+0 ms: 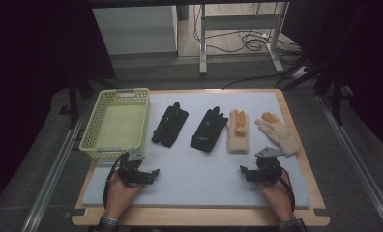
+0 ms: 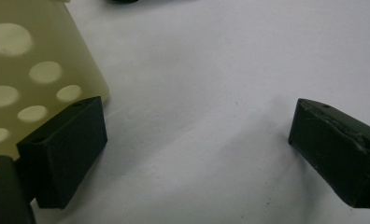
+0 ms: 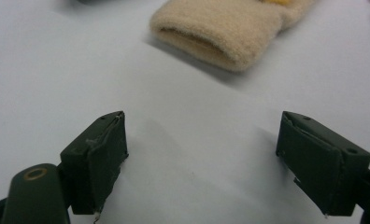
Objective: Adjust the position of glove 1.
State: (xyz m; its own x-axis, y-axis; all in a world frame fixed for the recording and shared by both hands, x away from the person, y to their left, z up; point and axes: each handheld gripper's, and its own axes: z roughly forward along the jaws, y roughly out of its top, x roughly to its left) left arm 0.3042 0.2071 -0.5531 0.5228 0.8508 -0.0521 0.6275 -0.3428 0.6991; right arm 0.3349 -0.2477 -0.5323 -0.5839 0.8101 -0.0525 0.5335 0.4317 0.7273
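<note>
Along the mat's near edge my left gripper and right gripper rest, jaws spread wide, grasping nothing. The pale basket crowds my left gripper at the left edge. My right gripper view catches the beige glove's cuff mouth just ahead. Two black gloves lie mid-mat, bare mat between my grippers.

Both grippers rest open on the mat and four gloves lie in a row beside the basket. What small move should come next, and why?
Probably the right gripper should ease forward to the cuff of the beige glove just ahead of it. Its fingers stand wide apart with nothing between them, and that cuff is the nearest thing to them. The basket holds nothing yet, and the left gripper sits beside it, also open.
</note>
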